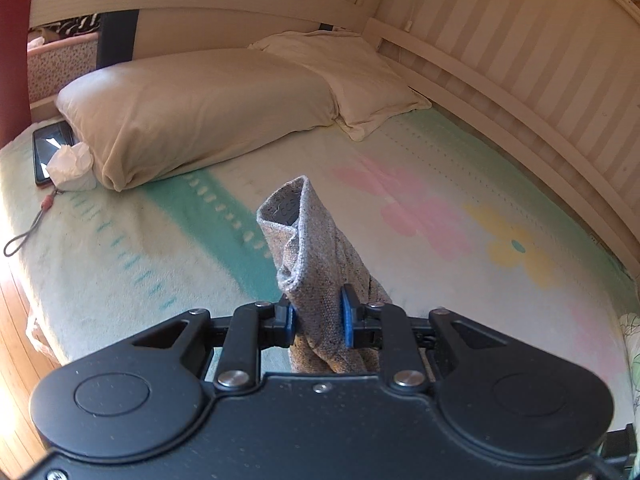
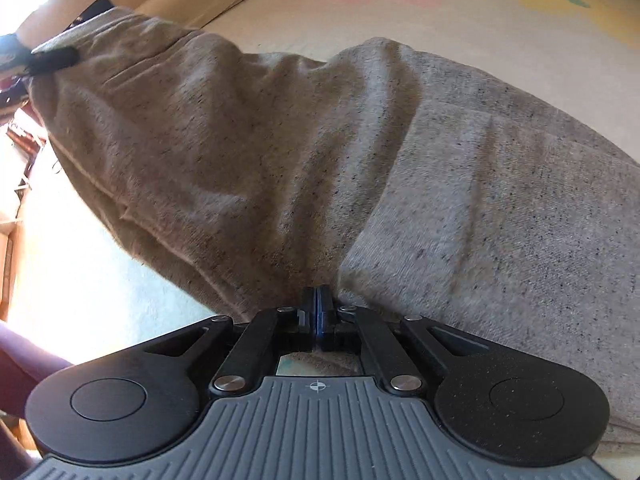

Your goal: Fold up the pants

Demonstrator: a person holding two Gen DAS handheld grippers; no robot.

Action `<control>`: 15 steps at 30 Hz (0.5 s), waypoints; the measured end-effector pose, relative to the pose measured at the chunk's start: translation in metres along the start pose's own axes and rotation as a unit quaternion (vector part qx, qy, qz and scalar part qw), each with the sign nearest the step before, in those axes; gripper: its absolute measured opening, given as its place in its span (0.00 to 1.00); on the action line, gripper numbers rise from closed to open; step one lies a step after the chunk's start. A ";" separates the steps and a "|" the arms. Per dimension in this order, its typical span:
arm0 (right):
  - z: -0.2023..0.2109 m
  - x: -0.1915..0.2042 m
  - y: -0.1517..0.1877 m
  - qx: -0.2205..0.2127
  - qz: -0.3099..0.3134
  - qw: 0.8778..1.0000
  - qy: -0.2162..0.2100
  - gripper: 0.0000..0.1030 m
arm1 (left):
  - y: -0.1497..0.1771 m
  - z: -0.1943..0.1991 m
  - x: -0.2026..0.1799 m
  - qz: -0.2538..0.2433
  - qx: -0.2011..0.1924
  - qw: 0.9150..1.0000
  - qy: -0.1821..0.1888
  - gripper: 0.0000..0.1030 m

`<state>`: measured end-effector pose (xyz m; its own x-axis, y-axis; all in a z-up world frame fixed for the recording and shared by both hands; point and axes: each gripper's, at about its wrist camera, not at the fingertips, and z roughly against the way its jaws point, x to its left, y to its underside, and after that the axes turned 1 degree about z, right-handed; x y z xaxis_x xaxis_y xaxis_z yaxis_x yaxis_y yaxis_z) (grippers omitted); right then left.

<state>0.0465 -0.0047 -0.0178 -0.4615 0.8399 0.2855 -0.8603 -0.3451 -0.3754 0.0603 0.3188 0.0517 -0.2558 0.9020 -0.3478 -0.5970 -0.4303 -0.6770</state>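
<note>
Floral bedding (image 1: 460, 184) lies under our grey sweatpants (image 2: 280, 152), pillows at eleven o'clock. Our left gripper (image 1: 318, 314) pinches a bunched cuff to lift it; the right gripper (image 2: 318, 312), pressed together, seems to nip fabric at its tips, probably anchoring the fold.

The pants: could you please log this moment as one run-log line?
left claw: shut on pants, bunched fabric raised over blanket | right claw: shut, fabric pinch unclear | fold: not finished

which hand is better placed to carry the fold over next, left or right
Left, probably. Its gripper is clamped on a bunched end of the grey pants, raised off the blanket. The right gripper has its jaws shut low against the fabric near the bed, better suited to anchoring.
</note>
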 end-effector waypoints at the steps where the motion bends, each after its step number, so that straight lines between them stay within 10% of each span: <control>1: 0.008 0.001 -0.001 -0.027 -0.006 1.000 0.000 0.00 | 0.000 -0.002 0.000 0.001 0.002 1.000 -0.003 0.27; 4: 0.020 0.005 -0.008 -0.090 -0.006 0.996 -0.001 0.00 | 0.000 -0.006 0.004 0.012 0.011 1.000 -0.003 0.27; 9: -0.019 0.036 0.007 -0.024 0.050 0.998 -0.041 0.01 | 0.000 -0.014 0.014 0.029 0.026 0.999 -0.007 0.27; 15: 0.027 0.036 -0.007 -0.076 0.068 0.994 -0.049 0.01 | -0.001 -0.007 0.008 0.024 0.021 0.999 0.002 0.27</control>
<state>0.0303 0.0164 0.0185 -0.5964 0.7427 0.3045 -0.7494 -0.3792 -0.5428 0.0645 0.3263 0.0448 -0.2820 0.8806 -0.3809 -0.6163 -0.4705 -0.6315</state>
